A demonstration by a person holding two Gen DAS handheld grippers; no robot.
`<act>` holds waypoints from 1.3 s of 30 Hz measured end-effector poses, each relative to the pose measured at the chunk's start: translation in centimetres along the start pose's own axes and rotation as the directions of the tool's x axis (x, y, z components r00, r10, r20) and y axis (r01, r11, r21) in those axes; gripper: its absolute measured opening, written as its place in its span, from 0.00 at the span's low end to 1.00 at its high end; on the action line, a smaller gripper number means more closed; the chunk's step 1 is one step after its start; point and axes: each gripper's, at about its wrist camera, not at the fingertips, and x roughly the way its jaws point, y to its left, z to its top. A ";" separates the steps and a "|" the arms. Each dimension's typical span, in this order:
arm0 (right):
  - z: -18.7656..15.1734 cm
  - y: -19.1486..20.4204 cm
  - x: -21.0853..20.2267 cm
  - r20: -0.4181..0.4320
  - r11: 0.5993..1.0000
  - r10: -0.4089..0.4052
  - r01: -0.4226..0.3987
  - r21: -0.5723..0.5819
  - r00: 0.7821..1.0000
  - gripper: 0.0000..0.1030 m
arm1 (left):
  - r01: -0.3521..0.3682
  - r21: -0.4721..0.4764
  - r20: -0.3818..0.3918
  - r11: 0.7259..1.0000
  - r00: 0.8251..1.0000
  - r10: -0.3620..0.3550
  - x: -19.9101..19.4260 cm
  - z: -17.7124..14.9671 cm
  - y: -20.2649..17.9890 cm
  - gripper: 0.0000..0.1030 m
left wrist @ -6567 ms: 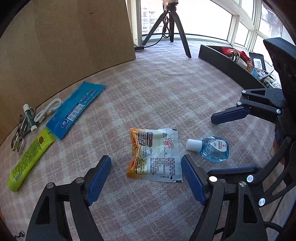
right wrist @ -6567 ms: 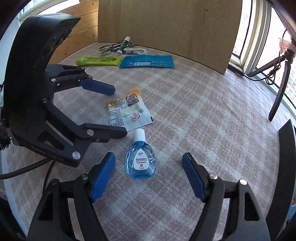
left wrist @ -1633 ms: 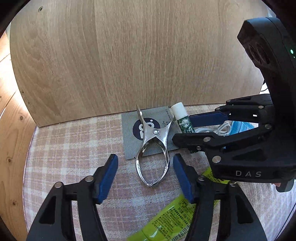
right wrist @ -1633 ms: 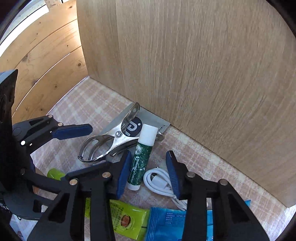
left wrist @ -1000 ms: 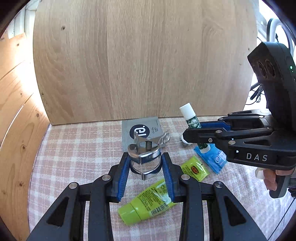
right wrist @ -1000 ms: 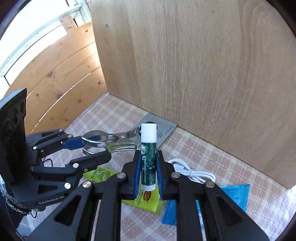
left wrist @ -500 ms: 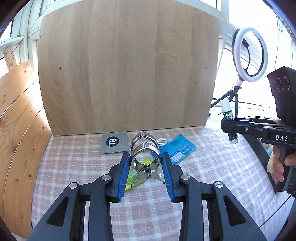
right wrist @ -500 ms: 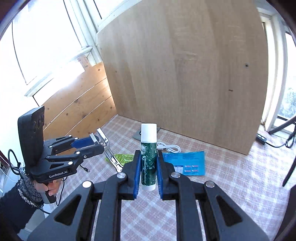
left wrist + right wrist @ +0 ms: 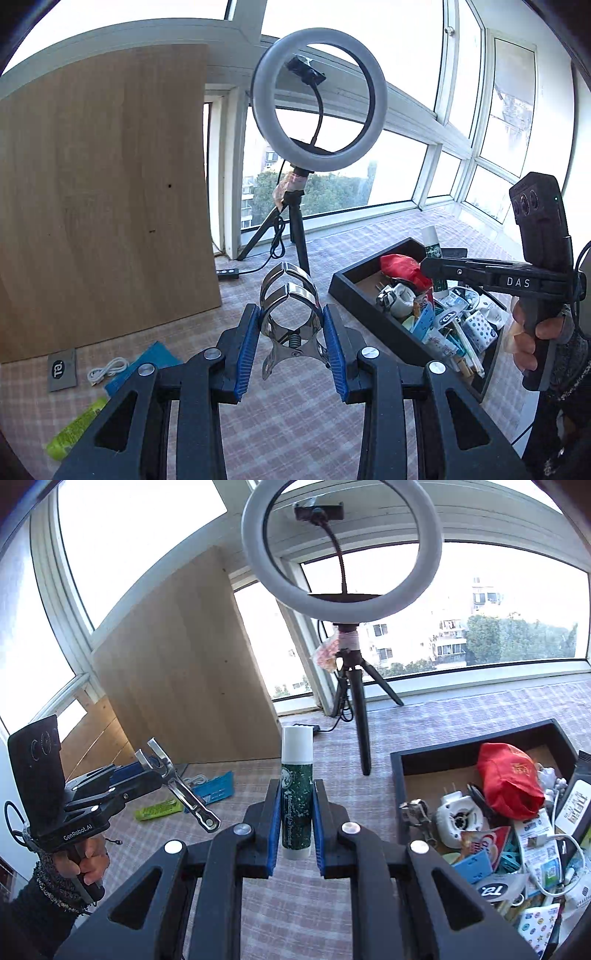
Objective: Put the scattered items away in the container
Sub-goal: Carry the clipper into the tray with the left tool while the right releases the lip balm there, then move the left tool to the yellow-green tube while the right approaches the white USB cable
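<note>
Black rectangular tray (image 9: 364,306) sits crowded; left gripper (image 9: 291,345) clamps shiny steel spring clip (image 9: 290,314), right gripper (image 9: 295,834) pinches green-and-white lip-balm stick (image 9: 296,794).

Green-and-white lip balm (image 9: 296,794), silver clip (image 9: 289,314), black tray (image 9: 364,297).

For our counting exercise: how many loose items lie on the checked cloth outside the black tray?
4: grey card, white cable, blue packet, green tube, all left of the left gripper. Others may be hidden.
</note>
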 end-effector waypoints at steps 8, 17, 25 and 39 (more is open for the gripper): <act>-1.4 -10.9 -6.8 0.044 0.967 -0.204 0.195 0.164 0.978 0.15 | 0.125 0.104 0.011 0.987 0.992 -0.127 6.1 5.3 -7.2 0.32; -2.7 -15.9 -9.0 0.044 0.925 -0.308 0.289 0.247 0.950 0.15 | 0.227 0.119 -0.065 0.966 0.973 -0.221 12.6 8.9 -12.5 0.34; -3.2 -17.7 -9.6 0.034 0.873 -0.384 0.351 0.338 0.923 0.60 | 0.213 0.117 -0.034 0.970 0.977 -0.211 11.5 9.3 -12.3 0.56; -1.9 -12.6 -5.9 0.029 0.948 -0.252 0.241 0.207 0.967 0.62 | 0.048 0.004 -0.016 0.999 0.999 -0.048 4.9 4.4 -2.3 0.56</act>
